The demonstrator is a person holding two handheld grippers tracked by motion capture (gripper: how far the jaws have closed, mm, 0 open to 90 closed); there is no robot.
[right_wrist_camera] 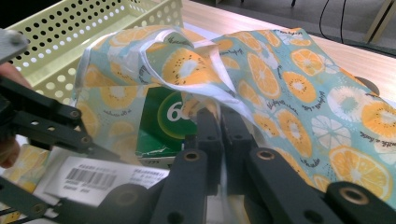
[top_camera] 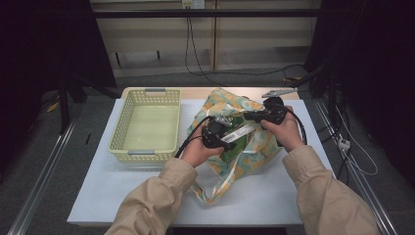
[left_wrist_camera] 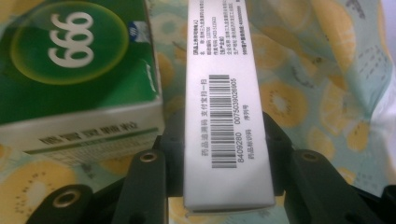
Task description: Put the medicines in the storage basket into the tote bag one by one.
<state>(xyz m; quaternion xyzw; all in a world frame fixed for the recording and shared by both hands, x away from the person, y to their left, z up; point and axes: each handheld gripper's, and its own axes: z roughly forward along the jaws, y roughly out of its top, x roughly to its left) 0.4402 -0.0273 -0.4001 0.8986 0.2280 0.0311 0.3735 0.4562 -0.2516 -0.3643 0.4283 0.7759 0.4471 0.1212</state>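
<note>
Left gripper view: gripping the white carton point(left_wrist_camera: 227, 107) across its narrow faces with the left tool point(top_camera: 221, 136), light, stiff, crushable card, beside the green box point(left_wrist_camera: 77, 70). Pinching the limp fabric bag point(right_wrist_camera: 299, 88) rim with the right tool point(right_wrist_camera: 224, 135) fully closed, holding the mouth open just ahead.

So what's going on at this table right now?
A person is working with a fruit-print cloth bag and two handheld grippers. The right gripper is shut on the bag's edge, holding the mouth up. The left gripper grips a white barcoded box at the bag's opening. A green box sits inside the bag. A pale yellow basket stands on the table beside the bag, with nothing visible in it.
</note>
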